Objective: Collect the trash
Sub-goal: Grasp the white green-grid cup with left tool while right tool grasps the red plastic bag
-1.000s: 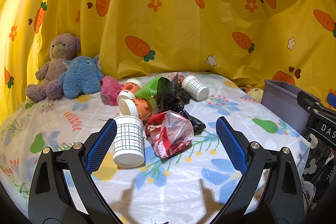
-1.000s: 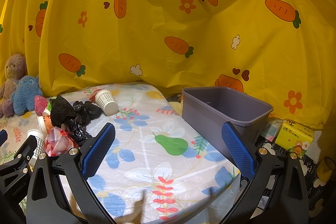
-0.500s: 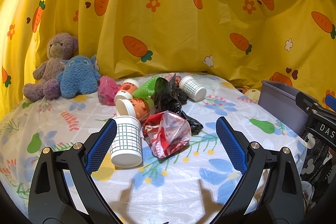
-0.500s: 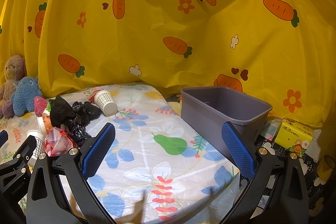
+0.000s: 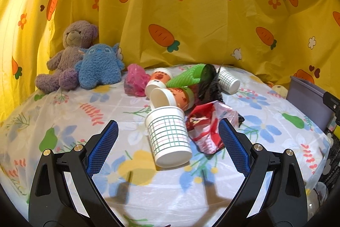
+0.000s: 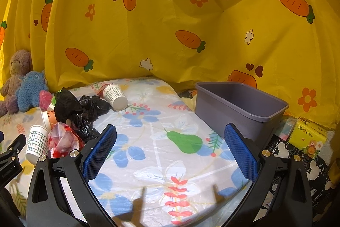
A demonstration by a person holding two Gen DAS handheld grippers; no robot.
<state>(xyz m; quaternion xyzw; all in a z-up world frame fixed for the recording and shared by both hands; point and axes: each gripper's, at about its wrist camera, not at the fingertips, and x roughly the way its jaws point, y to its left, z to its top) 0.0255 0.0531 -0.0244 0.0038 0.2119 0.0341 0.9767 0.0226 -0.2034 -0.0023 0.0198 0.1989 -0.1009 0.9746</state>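
Yellow carrot-print cloth backed the whole scene. At far left we noted two plush toys, a purple bear and a blue creature, sitting against it on the flowered plastic sheet. Moving right, the trash lay heaped mid-sheet: a pink bag, two orange cups on their sides, a green cone, a black bag, a further gridded cup behind. Nearest us, a gridded cup lay tipped, touching a red-and-clear bag.

The left gripper hovered with jaws wide, the near cup lying between its pads, nothing held. Farther right, the right gripper was likewise spread wide and empty over bare sheet, the grey bin beside the sheet at its right edge.

We judged collection at its approach stage, bin apparently empty. The next move would call for lowering the left jaws around the cup, closing gently since paper crushes, then carrying it rightward to the bin.
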